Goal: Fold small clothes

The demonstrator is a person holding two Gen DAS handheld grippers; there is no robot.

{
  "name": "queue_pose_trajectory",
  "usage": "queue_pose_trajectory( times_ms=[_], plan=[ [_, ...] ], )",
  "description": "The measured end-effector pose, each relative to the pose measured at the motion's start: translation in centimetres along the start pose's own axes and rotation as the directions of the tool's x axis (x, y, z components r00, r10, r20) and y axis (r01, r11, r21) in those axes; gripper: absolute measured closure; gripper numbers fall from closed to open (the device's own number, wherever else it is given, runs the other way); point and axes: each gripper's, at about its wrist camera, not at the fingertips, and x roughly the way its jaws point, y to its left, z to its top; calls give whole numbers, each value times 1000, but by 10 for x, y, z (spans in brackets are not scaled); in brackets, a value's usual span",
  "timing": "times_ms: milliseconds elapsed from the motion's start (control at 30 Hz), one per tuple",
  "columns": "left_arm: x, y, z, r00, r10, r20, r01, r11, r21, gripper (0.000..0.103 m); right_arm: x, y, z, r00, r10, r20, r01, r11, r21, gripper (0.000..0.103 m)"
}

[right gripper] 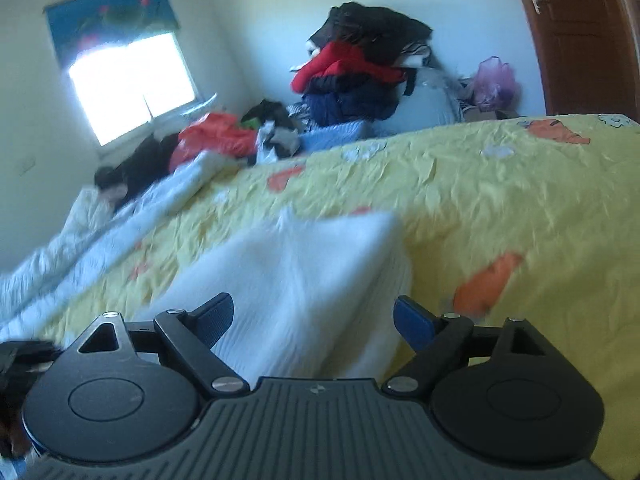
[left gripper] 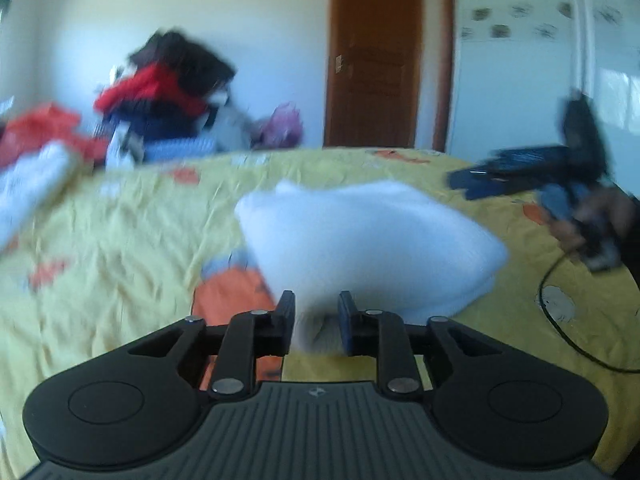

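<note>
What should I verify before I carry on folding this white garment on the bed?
1. Left gripper holds cloth: ok, jaws pinch an edge of the white garment.
2. Right gripper free: ok, jaws spread wide with the garment lying between them, not clamped.
3. Garment lifted or lying on the yellow bedspread: cannot tell, both views are motion-blurred.
4. Fold edges lined up: cannot tell, blur hides them.
5. Room on the bedspread right of the garment: ok in the right wrist view.
6. Black cable away from the garment: ok, it lies apart, by the right gripper's side.
</note>
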Motion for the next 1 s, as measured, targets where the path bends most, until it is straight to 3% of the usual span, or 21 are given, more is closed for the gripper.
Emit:
queue_pose_trajectory(
  times_ms=[33,100,200,233,267,300,367,400,467,567,600,667,700,733,800,867,900,1000],
  plan=[
    [7,-7,2,1000,10,1,-10,999,39,66,10,-1,8,1000,-9,-7,9,1000,-7,21],
    [28,-24,-1,998,50,-27,-46,990,134,46,37,-7,21,999,-19,-49,20,1000,10,33],
    [58,-41,-11,987,145,-72,-124,963,239,46,84,-17,29,984,-43,-173,55,996,70,41],
    [62,-42,-14,983,166,-72,-144,958,248,46,89,-16,28,985,-51,-162,61,996,58,42],
    [63,-38,-15,984,164,-68,-145,963,226,46,91,-13,28,987,-46,-152,51,998,28,58],
    [63,-32,-14,987,143,-70,-129,976,176,51,90,-9,30,988,-41,-148,39,999,-13,86],
    [65,-17,-15,992,88,-92,-82,994,71,64,84,-8,34,991,-26,-128,16,997,-74,89],
    [69,-13,-16,992,64,-111,-61,997,37,74,83,-14,37,993,-29,-114,18,995,-96,89],
    [76,-8,-21,992,41,-123,-41,999,3,76,97,-31,37,984,-75,-160,61,994,-89,89],
    [77,-9,-22,991,49,-121,-50,999,-6,76,100,-18,31,984,-103,-147,79,984,-161,87],
    [75,-11,-22,991,49,-122,-50,999,-3,75,99,-15,30,983,-116,-140,91,981,-169,74],
    [65,-15,-21,991,53,-124,-50,998,27,74,95,-13,29,984,-126,-129,108,984,-139,65],
    [56,-17,-21,990,51,-135,-45,998,48,69,87,-14,29,984,-125,-125,112,988,-103,54],
    [47,-20,-21,988,49,-146,-40,997,62,65,76,-14,28,986,-122,-118,115,991,-65,51],
    [25,-20,-24,991,45,-125,-36,997,70,38,49,-14,24,994,-88,-66,89,996,6,46],
    [8,-18,-25,997,44,-67,-40,997,67,25,14,-5,11,999,-38,-3,38,999,33,41],
    [1,-17,-24,998,49,-38,-47,997,66,25,2,4,4,999,-29,28,29,999,19,33],
    [-8,-7,-13,996,85,5,-85,994,61,25,-21,33,-12,997,-16,80,22,997,-77,28]
  ],
)
